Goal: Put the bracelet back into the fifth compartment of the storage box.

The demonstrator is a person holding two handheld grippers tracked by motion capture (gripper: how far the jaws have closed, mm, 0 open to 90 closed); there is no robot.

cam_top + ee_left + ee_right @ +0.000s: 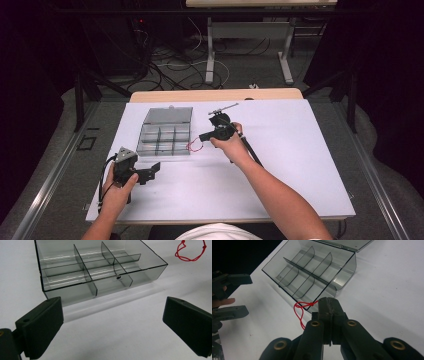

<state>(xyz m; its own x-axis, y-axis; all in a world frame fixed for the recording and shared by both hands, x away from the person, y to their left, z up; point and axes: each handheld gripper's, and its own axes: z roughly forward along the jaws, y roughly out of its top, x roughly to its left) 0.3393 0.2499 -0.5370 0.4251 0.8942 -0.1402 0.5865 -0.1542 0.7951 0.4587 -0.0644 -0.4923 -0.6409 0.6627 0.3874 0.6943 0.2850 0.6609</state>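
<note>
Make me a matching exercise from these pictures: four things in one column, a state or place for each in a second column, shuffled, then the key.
Things:
1. left gripper
2. right gripper
3. clear compartment box
4. red string

States:
A. lid swung open, compartments empty
B. jaws pressed together
C. jaws spread wide, nothing between them
D. looped on the white tabletop beside the box's corner

Pairs: 1-C, 2-B, 3-A, 4-D

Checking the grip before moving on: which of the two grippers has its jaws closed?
The right gripper, by the red string at the box corner: its jaws are pressed together on the string. The left gripper stands wide open over bare table.
</note>
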